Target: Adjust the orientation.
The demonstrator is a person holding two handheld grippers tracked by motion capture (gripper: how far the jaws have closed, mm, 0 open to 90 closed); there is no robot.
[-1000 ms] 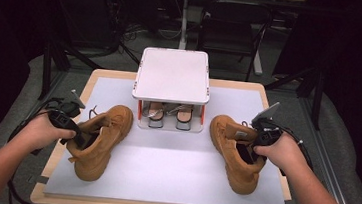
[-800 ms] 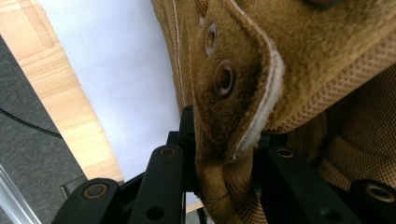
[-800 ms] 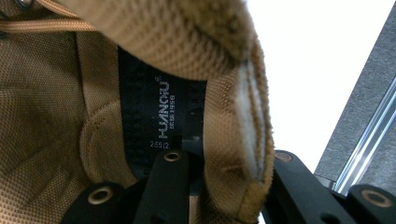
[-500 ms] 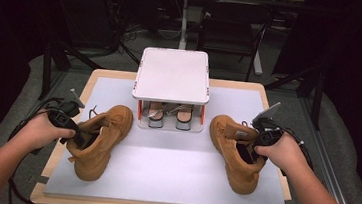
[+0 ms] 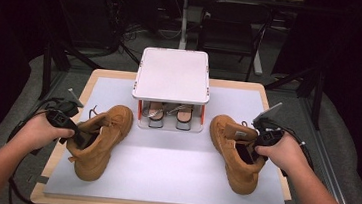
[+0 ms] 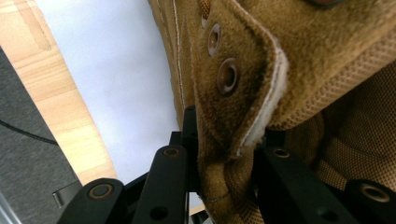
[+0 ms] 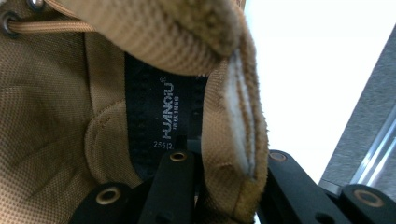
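Observation:
Two tan suede boots stand on the white mat. The left boot is held at its collar by my left gripper, whose black jaws are shut on the collar edge beside two metal eyelets. The right boot is held the same way by my right gripper. Its jaws clamp the padded collar, one jaw inside against the black size label. Both boots rest with their toes pointing toward me.
A small white two-tier shoe rack stands at the back middle of the mat, with a pair of sandals on its lower shelf. The mat lies on a wooden table. Dark floor and stands surround the table.

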